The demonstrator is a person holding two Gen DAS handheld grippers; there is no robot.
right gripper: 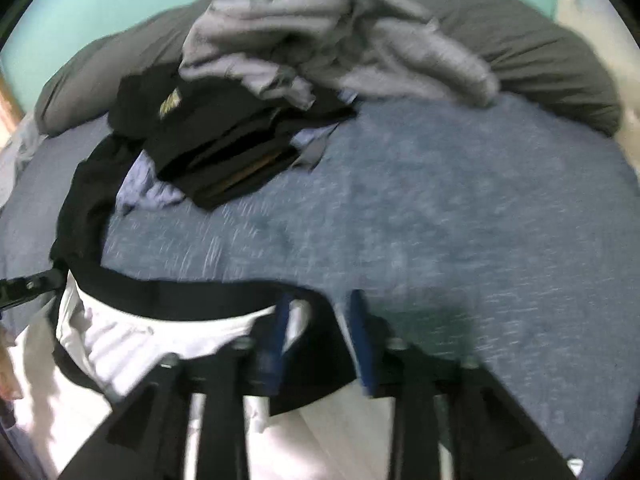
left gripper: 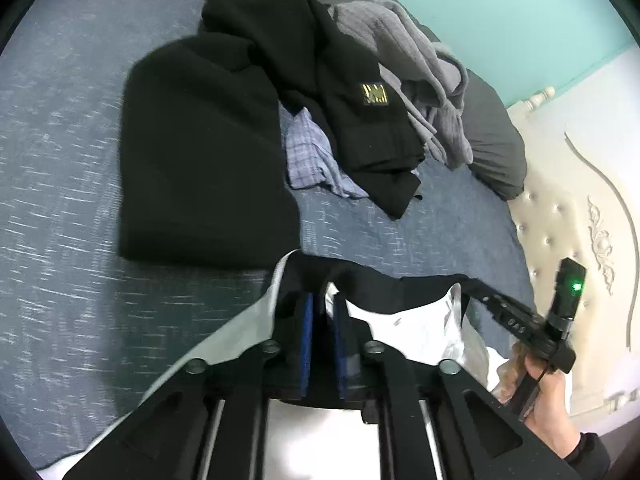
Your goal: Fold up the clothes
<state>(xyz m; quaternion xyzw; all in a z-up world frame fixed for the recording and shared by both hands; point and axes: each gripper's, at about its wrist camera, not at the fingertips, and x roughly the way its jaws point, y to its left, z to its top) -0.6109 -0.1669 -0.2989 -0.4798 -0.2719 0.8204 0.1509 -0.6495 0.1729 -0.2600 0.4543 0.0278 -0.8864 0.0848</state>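
The right wrist view was smeared by motion blur. The pale checked cloth [left gripper: 310,152] lay mostly hidden under the black garment with a gold patch [left gripper: 352,112]. The white garment with a black band [left gripper: 400,316] ran off the near edge.

No readable text — only a gold patch [left gripper: 375,93] (blurred) on the black garment [left gripper: 352,92].

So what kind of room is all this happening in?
Most likely a bedroom. The clothes lie on a bed with a blue-grey cover, a dark grey pillow sits at its far edge, and a cream tufted headboard with carved trim stands beside it, against a turquoise wall.
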